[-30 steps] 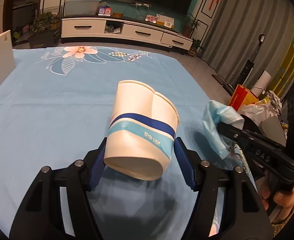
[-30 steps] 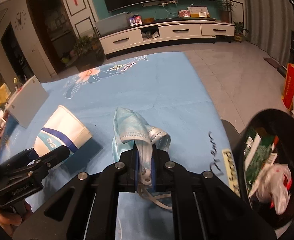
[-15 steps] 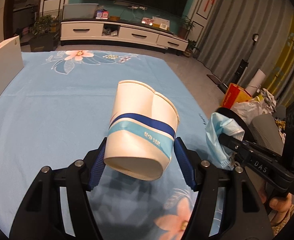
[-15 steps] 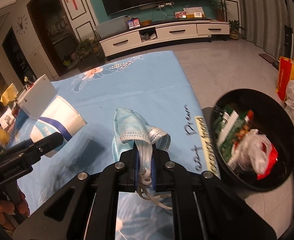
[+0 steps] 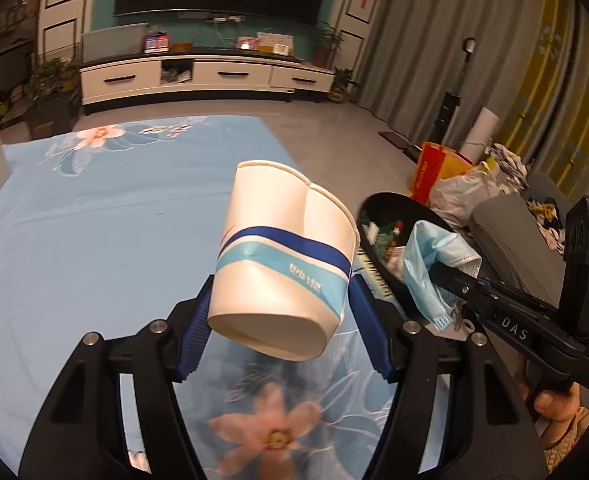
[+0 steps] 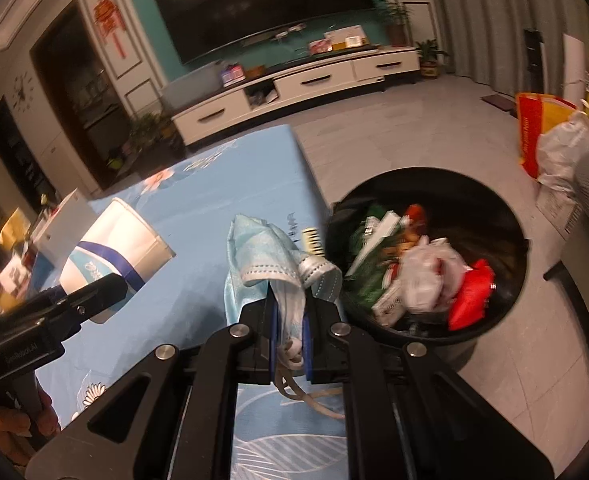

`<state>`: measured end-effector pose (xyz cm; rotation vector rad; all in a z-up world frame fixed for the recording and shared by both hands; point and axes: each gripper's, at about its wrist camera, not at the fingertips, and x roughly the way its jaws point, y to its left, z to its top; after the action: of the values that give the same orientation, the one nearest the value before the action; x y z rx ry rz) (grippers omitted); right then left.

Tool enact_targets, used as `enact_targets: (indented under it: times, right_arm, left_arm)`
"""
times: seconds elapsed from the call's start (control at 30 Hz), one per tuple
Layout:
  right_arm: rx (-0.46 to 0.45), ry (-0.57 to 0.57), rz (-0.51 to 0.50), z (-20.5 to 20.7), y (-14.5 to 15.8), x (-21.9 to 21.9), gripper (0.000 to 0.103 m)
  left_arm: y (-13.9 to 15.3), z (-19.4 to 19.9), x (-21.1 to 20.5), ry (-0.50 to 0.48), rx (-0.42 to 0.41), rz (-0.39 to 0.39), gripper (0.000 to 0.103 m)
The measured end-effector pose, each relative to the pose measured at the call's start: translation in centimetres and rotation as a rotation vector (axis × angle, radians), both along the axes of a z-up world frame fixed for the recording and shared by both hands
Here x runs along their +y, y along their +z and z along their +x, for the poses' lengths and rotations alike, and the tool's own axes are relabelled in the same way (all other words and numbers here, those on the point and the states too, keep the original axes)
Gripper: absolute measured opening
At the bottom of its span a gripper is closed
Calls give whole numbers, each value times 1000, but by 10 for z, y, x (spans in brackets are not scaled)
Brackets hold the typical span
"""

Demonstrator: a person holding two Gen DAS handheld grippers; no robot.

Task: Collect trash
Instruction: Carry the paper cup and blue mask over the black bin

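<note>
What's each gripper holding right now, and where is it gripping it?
The left gripper squeezes the paper cup across its lower body near the base. The right gripper pinches the crumpled face mask at its bunched lower end.

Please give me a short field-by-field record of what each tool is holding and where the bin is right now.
left tool: shut on the paper cup, dented, held above the blue tablecloth
right tool: shut on the face mask, ear loops dangling
trash bin: black, on the floor beside the table edge, already holding wrappers and plastic
mask versus bin: near the bin's rim, not yet over the opening
task state: neither item dropped yet
</note>
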<state>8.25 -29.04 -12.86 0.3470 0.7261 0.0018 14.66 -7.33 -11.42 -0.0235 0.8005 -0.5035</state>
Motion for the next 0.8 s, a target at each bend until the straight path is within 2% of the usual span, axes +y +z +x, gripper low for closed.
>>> enact_targets:
  times: [0.43, 0.63, 0.8]
  right_arm:
    - [-2, -180, 45, -11, -13, -78, 11]
    - [26, -221, 77, -8, -30, -100, 11]
    - [35, -247, 81, 1, -38, -112, 11]
  left_arm:
    - [2, 7, -97, -188, -23, 55, 66]
    - [-9, 22, -132, -257, -9, 54, 66]
    - [-24, 37, -160, -293, -4, 85, 66]
